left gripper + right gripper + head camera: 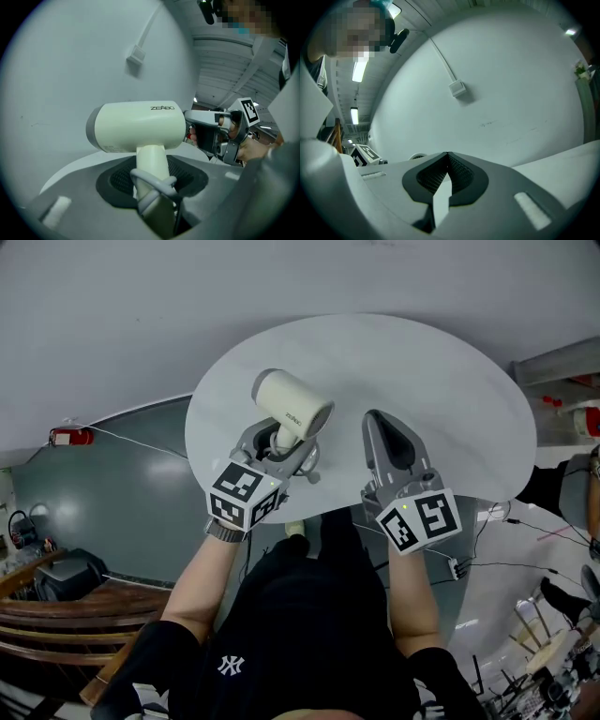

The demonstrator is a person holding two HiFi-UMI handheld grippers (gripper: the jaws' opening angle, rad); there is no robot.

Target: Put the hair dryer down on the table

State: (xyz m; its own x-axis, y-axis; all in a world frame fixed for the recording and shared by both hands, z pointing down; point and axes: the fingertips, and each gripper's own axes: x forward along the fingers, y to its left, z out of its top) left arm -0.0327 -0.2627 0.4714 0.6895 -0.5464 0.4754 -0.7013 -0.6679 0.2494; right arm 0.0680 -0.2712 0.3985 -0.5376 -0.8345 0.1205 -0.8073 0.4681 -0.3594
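Over round white table (pixel 450 390), left gripper (pixel 279 442) fingers clamping smooth cream hair dryer (pixel 292 407), right gripper (pixel 378 423) pinched together.

On the pale wall (pixel 281 277) a small white box (pixel 457 88) is being met by a thin conduit (pixel 440 58), a red fixture (pixel 71 436) is being shown at the left edge above brown wooden steps (pixel 47 615), and a strip light (pixel 359 70) is being seen glowing overhead.

The hair dryer (pixel 140 126) is smooth, faintly glossy cream plastic; the table (pixel 450 390) matt white; the left gripper (pixel 151 185) pads (pixel 115 180) dark, ribbed.
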